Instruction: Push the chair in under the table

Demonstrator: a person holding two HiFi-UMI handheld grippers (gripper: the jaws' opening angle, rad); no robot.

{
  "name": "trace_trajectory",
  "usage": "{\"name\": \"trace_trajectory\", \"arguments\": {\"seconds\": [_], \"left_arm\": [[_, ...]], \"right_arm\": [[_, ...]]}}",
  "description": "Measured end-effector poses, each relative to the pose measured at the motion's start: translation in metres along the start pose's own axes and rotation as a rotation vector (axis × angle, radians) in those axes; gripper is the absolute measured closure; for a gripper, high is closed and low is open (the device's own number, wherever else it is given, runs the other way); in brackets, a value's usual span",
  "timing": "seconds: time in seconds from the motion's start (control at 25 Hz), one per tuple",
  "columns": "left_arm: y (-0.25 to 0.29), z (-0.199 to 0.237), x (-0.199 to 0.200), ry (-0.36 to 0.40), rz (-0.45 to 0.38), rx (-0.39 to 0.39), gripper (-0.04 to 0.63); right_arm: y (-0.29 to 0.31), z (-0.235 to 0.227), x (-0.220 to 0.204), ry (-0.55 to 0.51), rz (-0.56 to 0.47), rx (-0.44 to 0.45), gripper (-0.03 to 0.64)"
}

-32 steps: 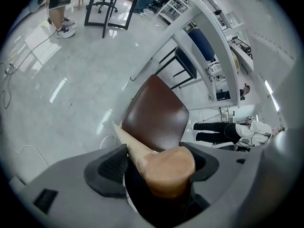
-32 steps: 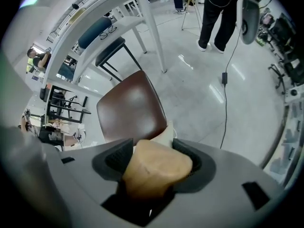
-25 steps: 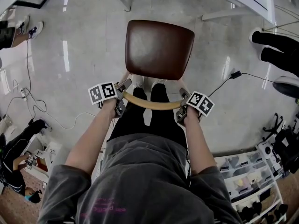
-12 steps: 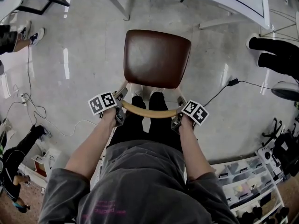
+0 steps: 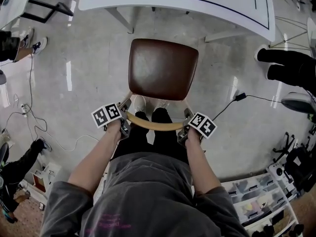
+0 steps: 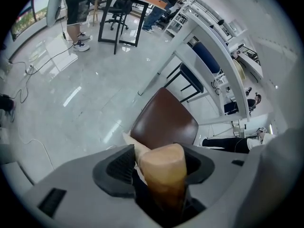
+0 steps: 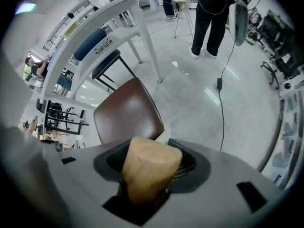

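The chair has a brown seat [image 5: 163,68] and a curved pale wooden backrest [image 5: 154,125]. It stands on the floor just short of the white table [image 5: 177,1], front edge facing the tabletop. My left gripper [image 5: 124,120] grips the backrest's left end and my right gripper [image 5: 185,127] its right end. Both sets of jaws have just been closing on the wood. In the left gripper view the wooden end [image 6: 161,175] fills the gap between the pads, above the seat [image 6: 164,120]. The right gripper view shows the same: wood [image 7: 149,170], seat [image 7: 126,110] and table [image 7: 99,23].
A bystander's dark legs [image 5: 289,65] stand at the right, near a plug and cable [image 5: 240,97] on the floor. More cables [image 5: 29,107] run along the left. A shelf unit with bins [image 5: 256,191] is at the lower right. A black desk frame [image 5: 44,4] is at the upper left.
The chair and both grippers have moved forward toward the table. Much more of the tabletop shows at the top of the head view.
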State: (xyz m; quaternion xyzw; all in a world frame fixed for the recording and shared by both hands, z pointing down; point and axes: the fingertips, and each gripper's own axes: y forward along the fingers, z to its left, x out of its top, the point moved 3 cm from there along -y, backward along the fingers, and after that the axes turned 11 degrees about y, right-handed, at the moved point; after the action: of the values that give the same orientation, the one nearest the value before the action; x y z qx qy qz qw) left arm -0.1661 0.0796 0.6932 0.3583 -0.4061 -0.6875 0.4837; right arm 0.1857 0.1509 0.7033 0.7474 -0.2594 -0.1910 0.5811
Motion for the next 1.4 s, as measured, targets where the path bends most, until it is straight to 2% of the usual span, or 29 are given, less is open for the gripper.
{"name": "trace_trajectory", "arguments": {"seconds": [0.44,0.6,0.88,1.4], "left_arm": [[0.011,-0.059,0.051,-0.025,-0.080,0.029,0.356],[0.017,-0.068,0.077,-0.028,-0.098,0.024,0.356],[0.034,-0.082,0.125,0.001,-0.081,0.023,0.357],[0.060,-0.098,0.198,0.001,-0.067,0.033,0.359]], "right_arm": [[-0.005,0.040,0.087,-0.050,-0.025,0.049,0.399],[-0.003,0.061,0.108,-0.047,-0.043,0.054,0.399],[0.005,0.095,0.141,-0.031,-0.065,0.044,0.397],[0.026,0.152,0.196,-0.002,-0.092,0.031,0.397]]}}
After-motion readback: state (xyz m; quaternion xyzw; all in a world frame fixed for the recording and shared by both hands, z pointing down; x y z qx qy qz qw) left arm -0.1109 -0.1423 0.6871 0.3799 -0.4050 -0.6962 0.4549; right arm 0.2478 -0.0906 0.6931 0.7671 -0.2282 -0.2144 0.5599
